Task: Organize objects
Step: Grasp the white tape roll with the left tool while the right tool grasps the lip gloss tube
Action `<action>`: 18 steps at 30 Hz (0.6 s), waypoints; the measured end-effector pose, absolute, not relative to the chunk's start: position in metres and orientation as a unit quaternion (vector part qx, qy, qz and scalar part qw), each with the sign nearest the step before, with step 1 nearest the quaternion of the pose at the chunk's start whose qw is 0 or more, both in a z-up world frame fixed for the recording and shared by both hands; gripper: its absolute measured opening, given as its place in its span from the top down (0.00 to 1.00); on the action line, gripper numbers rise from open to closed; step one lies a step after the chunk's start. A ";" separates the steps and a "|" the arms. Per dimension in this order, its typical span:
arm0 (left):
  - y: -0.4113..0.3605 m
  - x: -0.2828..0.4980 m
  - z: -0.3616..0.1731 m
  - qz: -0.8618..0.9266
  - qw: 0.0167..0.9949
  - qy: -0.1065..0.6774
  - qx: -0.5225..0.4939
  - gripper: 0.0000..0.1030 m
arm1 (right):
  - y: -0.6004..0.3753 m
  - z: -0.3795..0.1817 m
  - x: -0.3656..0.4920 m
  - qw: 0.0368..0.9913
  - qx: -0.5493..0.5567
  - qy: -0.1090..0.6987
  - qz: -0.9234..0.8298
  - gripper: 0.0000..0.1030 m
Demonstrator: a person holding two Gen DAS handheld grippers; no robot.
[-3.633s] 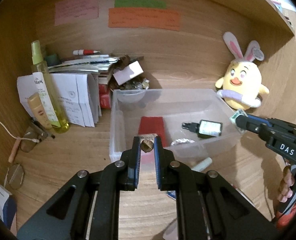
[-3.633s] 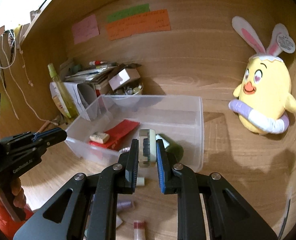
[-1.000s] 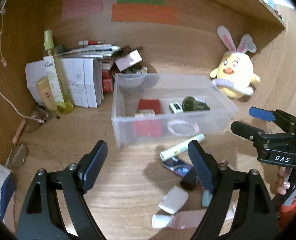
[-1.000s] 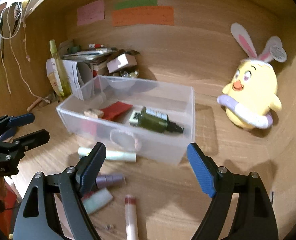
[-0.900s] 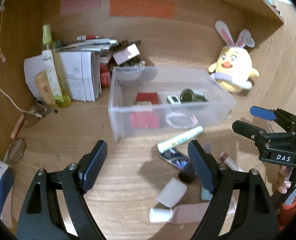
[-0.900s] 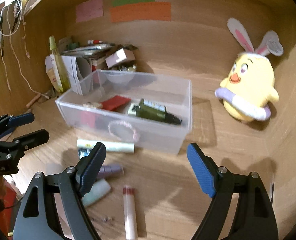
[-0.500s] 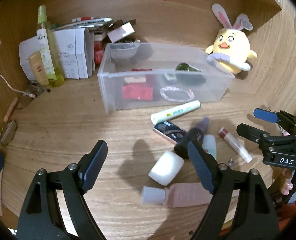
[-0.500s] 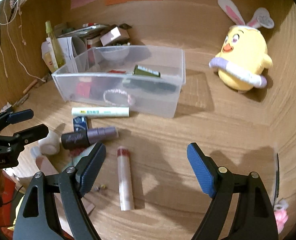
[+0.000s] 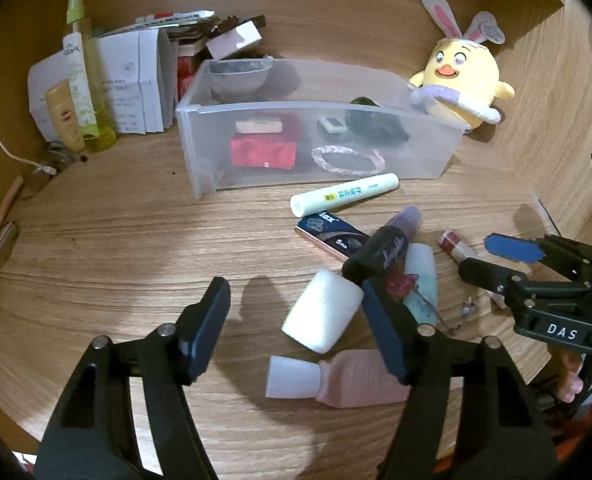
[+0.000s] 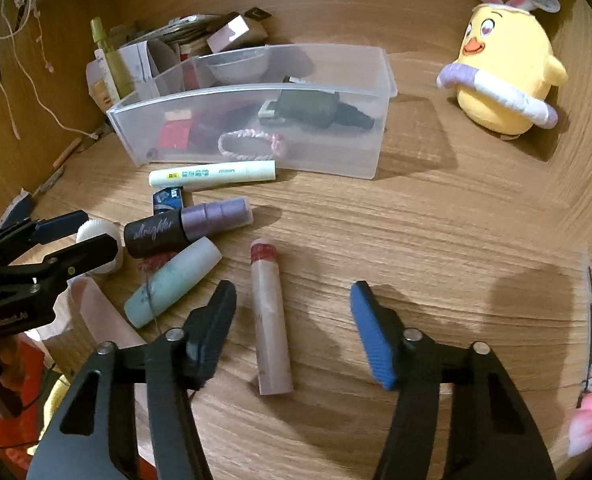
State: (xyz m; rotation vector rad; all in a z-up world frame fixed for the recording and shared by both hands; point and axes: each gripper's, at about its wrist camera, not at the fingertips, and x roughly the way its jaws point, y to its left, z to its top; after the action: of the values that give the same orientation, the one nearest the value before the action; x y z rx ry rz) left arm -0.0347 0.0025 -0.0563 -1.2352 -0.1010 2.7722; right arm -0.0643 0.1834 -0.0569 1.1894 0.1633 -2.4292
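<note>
A clear plastic bin (image 9: 199,148) (image 10: 384,80) holds a red pouch (image 9: 263,152), a pink braided band (image 9: 346,159), a dark green bottle (image 10: 308,108) and small items. Loose cosmetics lie in front of it: a pale green tube (image 9: 344,194) (image 10: 211,174), a purple "allnighter" bottle (image 9: 384,252) (image 10: 187,226), a white cylinder (image 9: 322,316), a pink bottle (image 9: 336,376), a teal tube (image 10: 171,282) and a pink lip tube (image 10: 269,320). My left gripper (image 9: 296,324) is open above the white cylinder. My right gripper (image 10: 291,324) is open over the pink lip tube.
A yellow bunny-eared plush (image 9: 462,84) (image 10: 508,76) sits right of the bin. A yellow-green spray bottle (image 9: 81,76), white boxes (image 9: 135,84) and stacked clutter (image 9: 215,34) stand at the back left. A dark packet (image 9: 332,234) lies among the cosmetics.
Both grippers let go of their items into the bin, opened, and pulled back and down toward the loose cosmetics on the desk.
</note>
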 end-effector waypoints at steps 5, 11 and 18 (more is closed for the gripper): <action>0.004 -0.038 -0.059 0.910 0.058 -0.037 -0.408 0.61 | 0.181 -0.057 -0.064 0.207 0.423 0.071 -0.879 0.74; 0.002 -0.040 -0.060 0.910 0.059 -0.043 -0.409 0.75 | 0.183 -0.058 -0.066 0.205 0.422 0.066 -0.881 0.86; -0.004 -0.039 -0.049 0.917 0.050 -0.050 -0.393 0.76 | 0.186 -0.051 -0.069 0.202 0.414 0.058 -0.886 0.86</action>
State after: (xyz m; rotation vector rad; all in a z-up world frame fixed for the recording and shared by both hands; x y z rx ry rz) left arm -0.0392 -0.0044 -0.0487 -1.1960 -0.1511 2.7916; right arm -0.0691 0.1857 -0.0508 1.1559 0.1612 -2.4722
